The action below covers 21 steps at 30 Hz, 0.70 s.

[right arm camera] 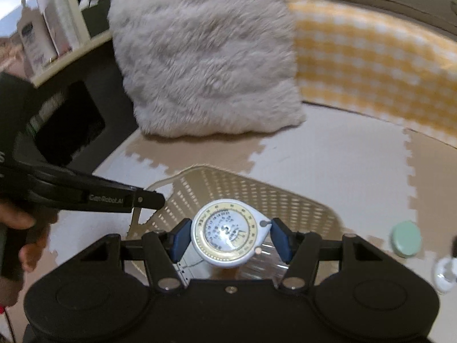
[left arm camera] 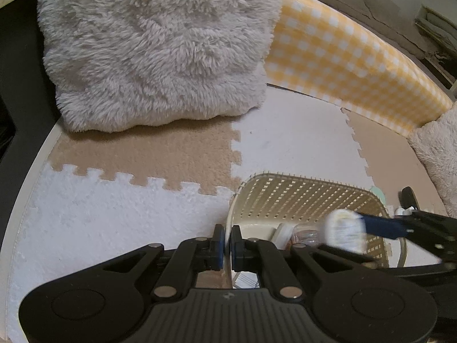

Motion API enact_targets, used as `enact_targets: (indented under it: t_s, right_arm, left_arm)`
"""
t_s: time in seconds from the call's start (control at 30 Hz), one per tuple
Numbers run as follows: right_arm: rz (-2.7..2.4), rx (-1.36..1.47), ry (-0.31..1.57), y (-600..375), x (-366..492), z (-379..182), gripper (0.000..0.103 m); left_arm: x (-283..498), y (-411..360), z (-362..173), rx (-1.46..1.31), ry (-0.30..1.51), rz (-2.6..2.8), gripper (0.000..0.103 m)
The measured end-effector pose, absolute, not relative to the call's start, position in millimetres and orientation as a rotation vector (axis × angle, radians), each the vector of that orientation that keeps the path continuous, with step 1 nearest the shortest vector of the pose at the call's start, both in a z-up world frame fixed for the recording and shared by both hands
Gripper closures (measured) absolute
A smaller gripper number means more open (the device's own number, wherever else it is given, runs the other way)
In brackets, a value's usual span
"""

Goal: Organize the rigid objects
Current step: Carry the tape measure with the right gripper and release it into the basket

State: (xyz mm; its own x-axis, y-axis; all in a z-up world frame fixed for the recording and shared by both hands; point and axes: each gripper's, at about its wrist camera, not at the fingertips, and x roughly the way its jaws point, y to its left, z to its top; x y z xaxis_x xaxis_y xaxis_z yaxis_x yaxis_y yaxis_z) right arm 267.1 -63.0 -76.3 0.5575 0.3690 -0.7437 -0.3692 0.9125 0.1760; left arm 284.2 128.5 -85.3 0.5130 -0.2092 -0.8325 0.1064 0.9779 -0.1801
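A cream lattice basket (left arm camera: 300, 197) (right arm camera: 257, 191) stands on the foam mats. My left gripper (left arm camera: 227, 245) is shut on the basket's left rim, and its finger (right arm camera: 148, 200) shows at that rim in the right wrist view. My right gripper (right arm camera: 230, 238) is shut on a round white dial disc (right arm camera: 228, 233) with a yellow ring, held above the basket's inside. In the left wrist view the disc (left arm camera: 345, 231) is blurred and sits against the right gripper's blue finger (left arm camera: 382, 225). A clear plastic item (left arm camera: 305, 233) and a white piece lie in the basket.
A fluffy cream pillow (left arm camera: 160, 48) leans at the back beside a yellow checked cushion (left arm camera: 351, 57). A mint-green round lid (right arm camera: 405, 238) and a small white object (right arm camera: 444, 274) lie on the mat right of the basket. A person's hand (right arm camera: 17, 228) grips the left tool.
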Motion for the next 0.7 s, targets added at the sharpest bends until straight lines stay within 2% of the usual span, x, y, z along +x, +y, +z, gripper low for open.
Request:
enact_targets:
  t_s: [0.3,0.7]
  right_arm:
    - [0.465,-0.179,0.951,-17,290,-101,0.042]
    - [0.448,-0.179,0.998,-7,305,-121,0.042]
  left_arm:
    - [284,127,-85,-0.109,1.015,-0.193,0.099]
    - [284,125,-85,-0.090,1.011,-0.193,0.099]
